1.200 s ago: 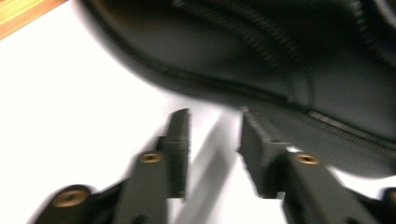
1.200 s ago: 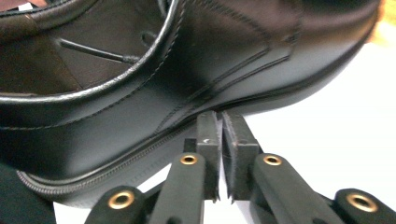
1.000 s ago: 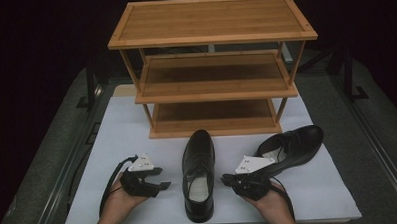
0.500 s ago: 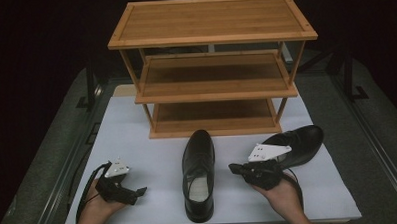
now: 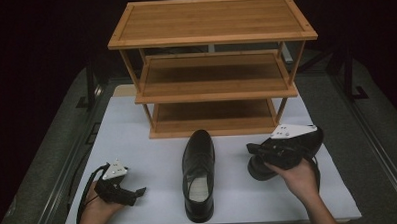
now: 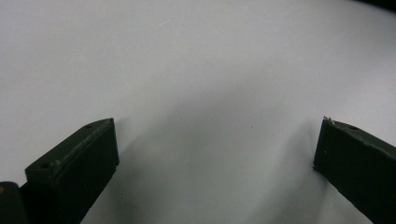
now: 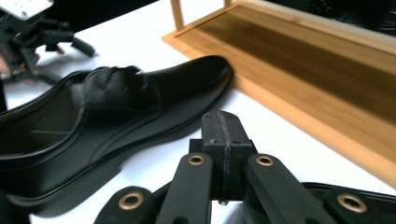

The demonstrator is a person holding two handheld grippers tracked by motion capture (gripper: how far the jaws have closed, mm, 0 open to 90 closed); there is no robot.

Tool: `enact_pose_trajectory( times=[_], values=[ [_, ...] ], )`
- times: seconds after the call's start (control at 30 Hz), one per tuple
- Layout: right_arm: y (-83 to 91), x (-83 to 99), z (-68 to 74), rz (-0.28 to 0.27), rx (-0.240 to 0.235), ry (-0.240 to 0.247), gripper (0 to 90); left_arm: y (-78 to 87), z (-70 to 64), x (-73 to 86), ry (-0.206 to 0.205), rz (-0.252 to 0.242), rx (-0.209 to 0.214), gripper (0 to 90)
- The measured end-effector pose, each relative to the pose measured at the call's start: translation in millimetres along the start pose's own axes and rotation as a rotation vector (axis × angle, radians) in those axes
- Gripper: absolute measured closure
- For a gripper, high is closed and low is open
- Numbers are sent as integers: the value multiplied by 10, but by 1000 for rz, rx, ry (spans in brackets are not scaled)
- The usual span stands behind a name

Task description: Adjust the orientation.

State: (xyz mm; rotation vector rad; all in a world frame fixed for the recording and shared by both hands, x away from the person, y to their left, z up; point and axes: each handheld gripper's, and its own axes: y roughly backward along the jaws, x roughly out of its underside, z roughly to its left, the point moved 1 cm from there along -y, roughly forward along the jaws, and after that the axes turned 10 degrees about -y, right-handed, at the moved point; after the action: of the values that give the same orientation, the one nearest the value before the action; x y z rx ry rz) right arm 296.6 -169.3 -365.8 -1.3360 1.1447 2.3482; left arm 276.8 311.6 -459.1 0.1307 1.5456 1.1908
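A black dress shoe (image 5: 198,172) lies in the middle of the white table, toe toward the wooden rack (image 5: 213,84); it shows on its side in the right gripper view as the shoe (image 7: 107,116). A second black shoe (image 5: 312,138) sits at the right, partly under my right gripper (image 5: 250,149). The right gripper (image 7: 223,122) has its jaws pressed together, pointing left over that shoe's dark rim (image 7: 355,198); I cannot tell if it pinches anything. My left gripper (image 5: 139,192) rests at the front left, and the left gripper (image 6: 215,144) is open over bare table.
The three-shelf bamboo rack stands at the back of the white table (image 5: 137,144), its lowest shelf (image 7: 303,56) just beyond the middle shoe. Dark floor and metal rails (image 5: 375,136) flank the table. My left gripper (image 7: 28,32) shows far off in the right gripper view.
My left hand has drawn its gripper out to the front left, away from the middle shoe. My right gripper has moved up and right, over the second shoe.
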Motion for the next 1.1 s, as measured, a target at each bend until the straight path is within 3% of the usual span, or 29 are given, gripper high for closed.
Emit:
enact_pose_trajectory(
  times=[0.3,0.47,1.1],
  values=[
    [161,-88,-441,-46,78,-58,896,0,0,1,0,0,0,0],
    [219,-86,-690,-43,141,-87,896,0,0,1,0,0,0,0],
    [494,81,-1721,-70,366,-214,897,0,1,1,0,1,1,0]
  ],
)
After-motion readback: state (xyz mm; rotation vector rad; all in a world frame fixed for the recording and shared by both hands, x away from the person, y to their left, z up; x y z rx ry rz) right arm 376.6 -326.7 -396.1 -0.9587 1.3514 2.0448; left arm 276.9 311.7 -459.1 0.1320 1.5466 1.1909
